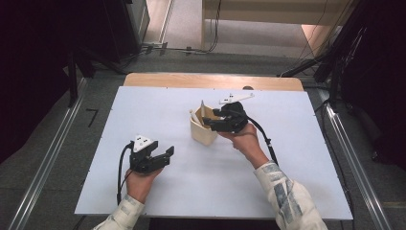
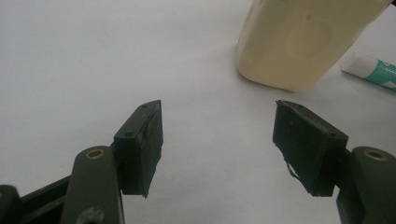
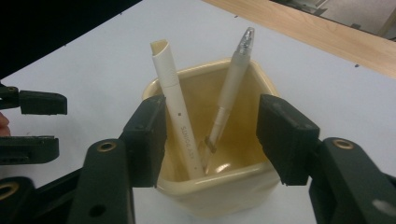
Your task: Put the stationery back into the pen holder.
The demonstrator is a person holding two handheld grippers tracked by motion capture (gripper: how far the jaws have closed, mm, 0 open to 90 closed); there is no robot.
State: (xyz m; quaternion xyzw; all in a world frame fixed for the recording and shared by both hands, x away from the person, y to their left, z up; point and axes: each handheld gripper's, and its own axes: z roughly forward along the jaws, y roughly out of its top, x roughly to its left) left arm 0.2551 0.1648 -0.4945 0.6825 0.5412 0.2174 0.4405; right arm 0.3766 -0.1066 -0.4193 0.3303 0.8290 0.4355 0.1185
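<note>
A cream cup [image 1: 203, 129] stands upright near the middle of the white tabletop [image 1: 297, 158], somewhat toward the far edge. Two pens lean inside it: a white pen [image 3: 175, 107] against one wall and a silver-tipped pen [image 3: 231, 88] beside it. The right gripper [image 3: 210, 135] is held over the cup's rim with its jaws apart and nothing clamped between them. The left gripper [image 1: 158, 158] is rested near the left front edge, its jaws also apart and empty.

The pens are judged light, stiff and smooth, so a firm pinch on the mid-barrel is advised. The cup is probably rigid and tippable; its wall could be gripped.
</note>
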